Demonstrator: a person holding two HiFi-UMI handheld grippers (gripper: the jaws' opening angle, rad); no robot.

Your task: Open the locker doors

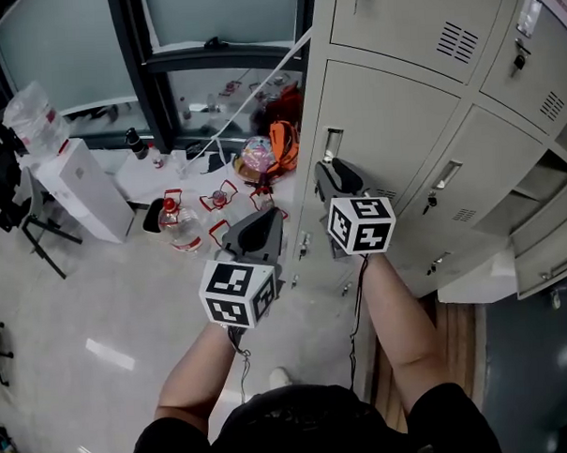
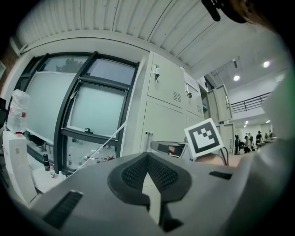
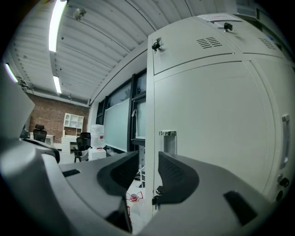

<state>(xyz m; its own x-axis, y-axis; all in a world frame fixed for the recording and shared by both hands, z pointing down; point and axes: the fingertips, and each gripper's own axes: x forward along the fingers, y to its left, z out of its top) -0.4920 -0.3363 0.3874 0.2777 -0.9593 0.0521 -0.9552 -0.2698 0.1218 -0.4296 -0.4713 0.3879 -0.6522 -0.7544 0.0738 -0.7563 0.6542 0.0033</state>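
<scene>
Your right gripper (image 3: 148,161): jaws apart, gripping nothing; the locker door (image 3: 207,115) and its handle (image 3: 168,140) stand just ahead. Your left gripper (image 2: 148,159): jaws together.

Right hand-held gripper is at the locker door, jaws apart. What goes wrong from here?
1. The right hand-held gripper has its open jaws framing the locker's corner edge. The handle sits up and right of the gap, so closing now may miss it.
2. The left hand-held gripper, shut and empty, hangs near that door. The door might hit it when it swings out.
</scene>
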